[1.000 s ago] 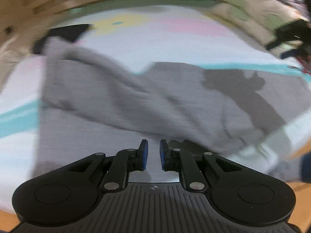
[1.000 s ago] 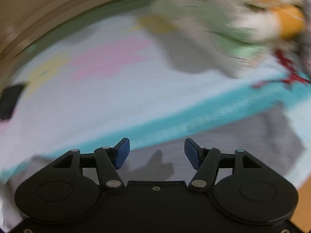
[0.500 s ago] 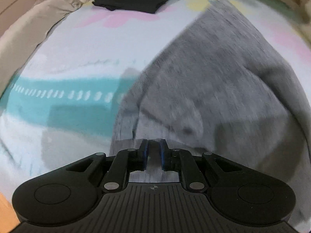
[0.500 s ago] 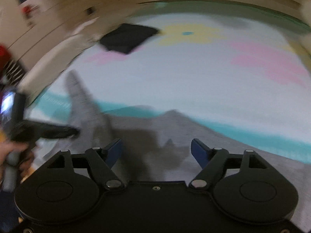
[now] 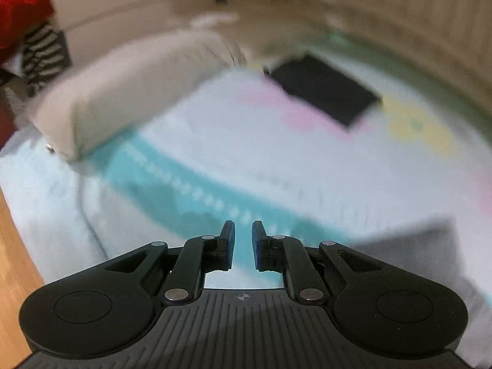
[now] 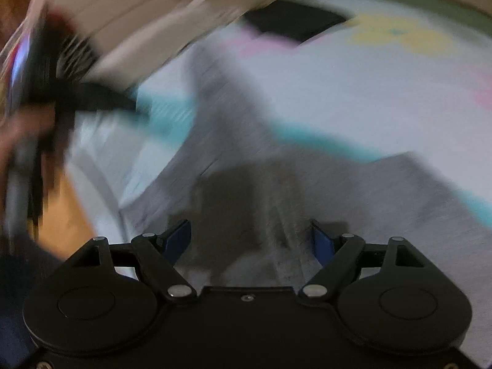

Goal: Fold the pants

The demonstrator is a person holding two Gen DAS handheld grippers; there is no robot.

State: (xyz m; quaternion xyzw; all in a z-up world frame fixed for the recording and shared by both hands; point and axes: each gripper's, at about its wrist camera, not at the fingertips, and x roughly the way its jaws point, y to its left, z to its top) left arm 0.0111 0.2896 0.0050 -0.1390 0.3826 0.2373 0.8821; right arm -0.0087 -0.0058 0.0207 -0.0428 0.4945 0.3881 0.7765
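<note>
The grey pants lie spread on the pastel bedsheet. My right gripper is open and empty, low over the grey cloth, which runs between its fingers. My left gripper has a narrow gap between its blue pads with nothing in it. It is over the teal stripe, left of the pants, whose corner shows at lower right. The left gripper also shows blurred at the left of the right wrist view. Both views are motion-blurred.
A beige pillow lies at the far left of the bed. A folded black garment sits at the back, also in the right wrist view. Wooden floor lies beyond the left bed edge. Red and striped items are far left.
My left gripper has swung left off the grey pants and now faces the pillow, with no cloth between its pads. My right gripper has come down lower over the pants.
</note>
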